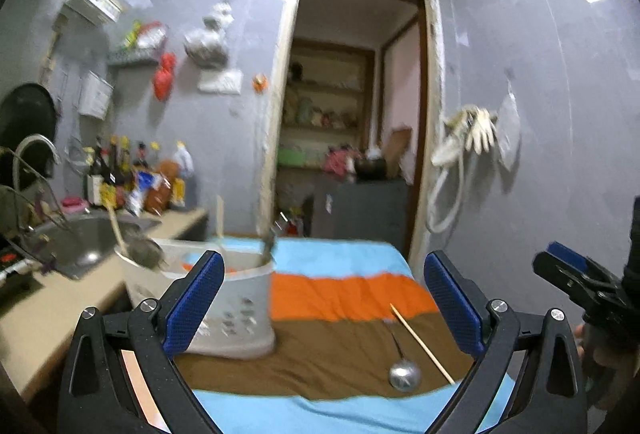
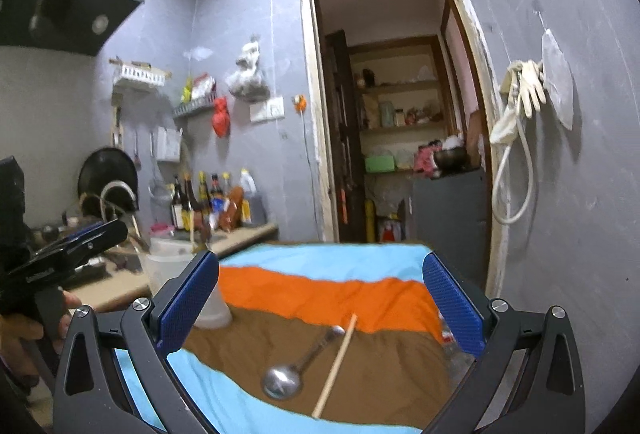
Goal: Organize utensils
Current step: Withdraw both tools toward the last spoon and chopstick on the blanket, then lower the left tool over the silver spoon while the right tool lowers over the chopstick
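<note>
A white perforated utensil holder point(image 1: 236, 310) stands on the striped cloth at the left, with a strainer point(image 1: 140, 254), a wooden stick and a metal handle sticking out of it. A metal spoon point(image 1: 404, 374) and a single wooden chopstick point(image 1: 422, 344) lie on the brown stripe to its right. My left gripper point(image 1: 322, 306) is open above the cloth, nothing between its fingers. My right gripper point(image 2: 320, 308) is open too, hovering over the spoon point(image 2: 288, 378) and chopstick point(image 2: 336, 366). The holder point(image 2: 208, 298) shows behind its left finger.
The table wears a blue, orange and brown cloth point(image 1: 340, 294). To the left runs a counter with a steel sink point(image 1: 88, 242), a tap and several bottles point(image 1: 120, 173). A doorway point(image 1: 352, 113) opens behind the table. Gloves and a hose point(image 1: 468, 153) hang on the right wall.
</note>
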A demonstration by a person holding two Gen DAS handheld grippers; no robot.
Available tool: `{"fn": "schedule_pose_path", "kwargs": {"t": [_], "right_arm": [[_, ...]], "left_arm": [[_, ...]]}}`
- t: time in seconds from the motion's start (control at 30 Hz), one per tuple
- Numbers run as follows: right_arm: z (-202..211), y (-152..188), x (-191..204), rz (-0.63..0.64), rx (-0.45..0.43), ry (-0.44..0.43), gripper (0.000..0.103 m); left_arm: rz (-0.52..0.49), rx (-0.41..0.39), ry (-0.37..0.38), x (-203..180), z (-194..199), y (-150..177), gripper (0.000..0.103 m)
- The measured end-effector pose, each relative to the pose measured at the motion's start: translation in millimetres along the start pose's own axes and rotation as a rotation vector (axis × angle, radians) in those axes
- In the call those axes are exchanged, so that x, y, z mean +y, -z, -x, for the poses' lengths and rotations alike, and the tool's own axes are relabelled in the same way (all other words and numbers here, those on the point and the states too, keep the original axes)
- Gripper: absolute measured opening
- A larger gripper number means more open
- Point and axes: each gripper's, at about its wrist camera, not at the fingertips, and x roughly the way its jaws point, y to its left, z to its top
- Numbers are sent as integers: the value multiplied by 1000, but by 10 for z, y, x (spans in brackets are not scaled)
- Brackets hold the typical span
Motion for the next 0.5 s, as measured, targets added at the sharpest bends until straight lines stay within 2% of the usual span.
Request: {"fn": "schedule_pose_path", "kwargs": {"t": [0.13,0.33,0.43,0.5], "right_arm": [[-120,111,-103,20,85,12,103],[-323,291,-272,0,196,0,100],[-422,361,-346,-16,243,-16,94],[-496,398,-387,-24,276,-25,83]], "left_arm": [[-3,102,48,-106,-231,122,98],[-14,217,72,-185,-577,260,98],[-11,274,91,-191,-744,313,98],[-7,322,115,-194,-871,352,97]]}}
